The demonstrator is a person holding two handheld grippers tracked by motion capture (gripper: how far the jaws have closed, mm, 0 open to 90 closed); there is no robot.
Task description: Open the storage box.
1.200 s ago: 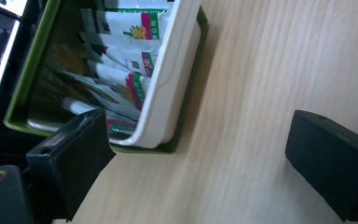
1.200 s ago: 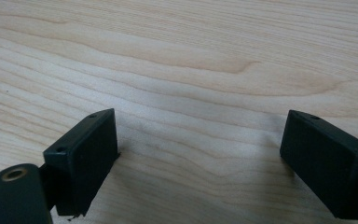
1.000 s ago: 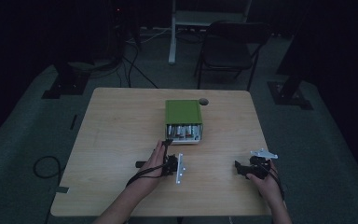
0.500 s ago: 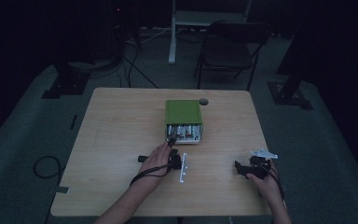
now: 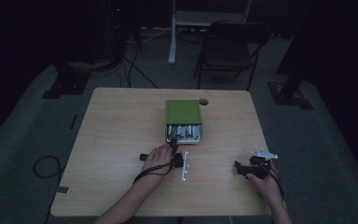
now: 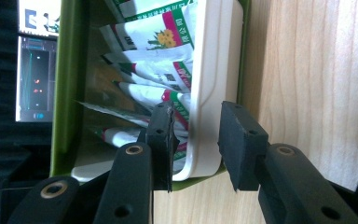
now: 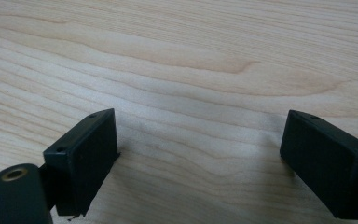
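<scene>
A green box (image 5: 182,112) lies on its side mid-table with its open end toward me. A white inner tray (image 6: 209,70) holding several seed-like packets (image 6: 154,70) sticks out of it. My left gripper (image 5: 173,148) is at the tray's (image 5: 185,132) front left corner. In the left gripper view its jaws (image 6: 196,140) have just been closing and now straddle the tray's side wall, one pad inside among the packets, the other pressed on the outside. My right gripper (image 5: 240,169) rests low over bare wood at the right, jaws wide apart (image 7: 200,158) with nothing between them.
The wooden table (image 5: 121,121) has a round cable hole (image 5: 203,101) just behind the box. A folding chair (image 5: 235,44) and a white stand (image 5: 172,32) are beyond the far edge. A cable (image 5: 42,165) lies on the floor at the left.
The left hand has shifted slightly at the box's open end and its fingers have drawn together. The right hand has stayed where it was.
</scene>
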